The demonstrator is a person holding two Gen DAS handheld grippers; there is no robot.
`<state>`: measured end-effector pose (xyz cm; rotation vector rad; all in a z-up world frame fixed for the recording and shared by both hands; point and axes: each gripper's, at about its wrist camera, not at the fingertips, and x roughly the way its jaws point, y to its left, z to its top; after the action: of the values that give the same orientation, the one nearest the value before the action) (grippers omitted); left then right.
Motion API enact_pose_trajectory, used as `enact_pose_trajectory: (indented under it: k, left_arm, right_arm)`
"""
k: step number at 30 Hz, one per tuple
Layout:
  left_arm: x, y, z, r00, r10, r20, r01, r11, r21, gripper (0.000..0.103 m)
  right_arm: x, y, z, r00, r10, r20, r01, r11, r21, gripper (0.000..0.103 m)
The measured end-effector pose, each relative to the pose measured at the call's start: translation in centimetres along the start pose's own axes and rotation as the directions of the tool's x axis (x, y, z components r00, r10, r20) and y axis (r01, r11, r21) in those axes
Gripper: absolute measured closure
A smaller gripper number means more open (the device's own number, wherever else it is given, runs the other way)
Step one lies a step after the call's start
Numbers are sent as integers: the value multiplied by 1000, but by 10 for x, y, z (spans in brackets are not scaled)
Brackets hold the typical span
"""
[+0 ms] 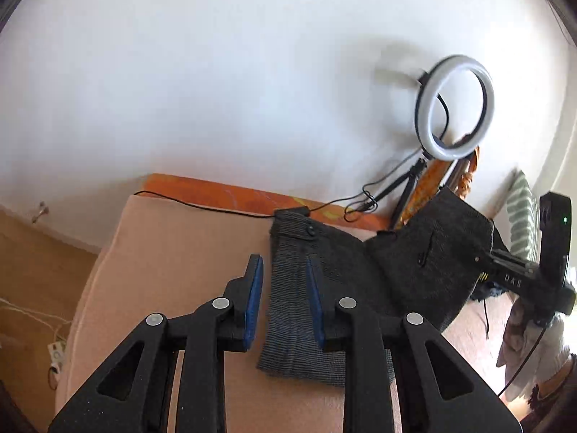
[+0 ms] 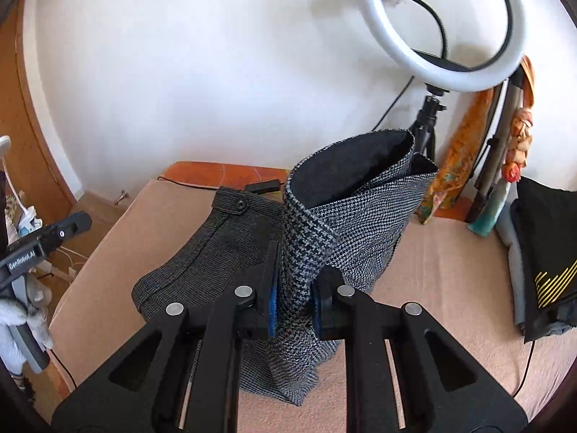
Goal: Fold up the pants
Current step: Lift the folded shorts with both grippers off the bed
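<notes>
- While the dark houndstooth pants [image 2: 230,252] lie on the peach-covered bed [image 2: 450,281], the right hand-held gripper [image 2: 293,301] pinches a lifted leg end, raised and curling over.
- The left hand-held gripper [image 1: 283,301] hovers spread above the flat part near the waistband, gripping nothing.
- Risk: the thick fabric could slide from the blue pads [image 2: 273,303], dropping the fold crooked.
- Risk: with nothing pinning the flat layer, it may drag and bunch.
- The ring light [image 2: 438,25] and its cable [image 1: 202,205] stand close behind; a wide swing could snag them.

Both wrist views look forward and down over the bed [image 1: 173,252] toward the wall — sharing the pants [image 1: 324,252] and ring light [image 2: 438,25]; the right sits nearer.
</notes>
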<state>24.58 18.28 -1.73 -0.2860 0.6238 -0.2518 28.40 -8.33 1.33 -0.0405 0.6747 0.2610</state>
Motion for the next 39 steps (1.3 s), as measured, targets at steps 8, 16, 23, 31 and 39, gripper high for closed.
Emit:
enact_pose_trajectory:
  k: [8,16,23,31,39]
  left_arm:
    - [-15,52,-4,998,63,26,-60,995,-84,81]
    - [-18,68,-9,996,91,12,-89,991,-102,81]
    - [-9,56,-12,996,93,-10,-93,993,-69,81]
    - [-8,38,-14,995,94,-11,-94,996,-6,81]
    - [5,-3,-29,998,18,-64,-12,996,91,81]
  right_arm:
    - [47,96,-6,997,40,-69,-53,979,-197,89]
    - [104,165,-37,983,63,-175,-110,956,-273,90]
    - [105,173,-45,979,89,-184,-141,945,-296,90]
    - [89,122,-26,888,419,-189,-437,898,-60,61]
    - [40,56,-8,865,495,-78,-497,868,0,60]
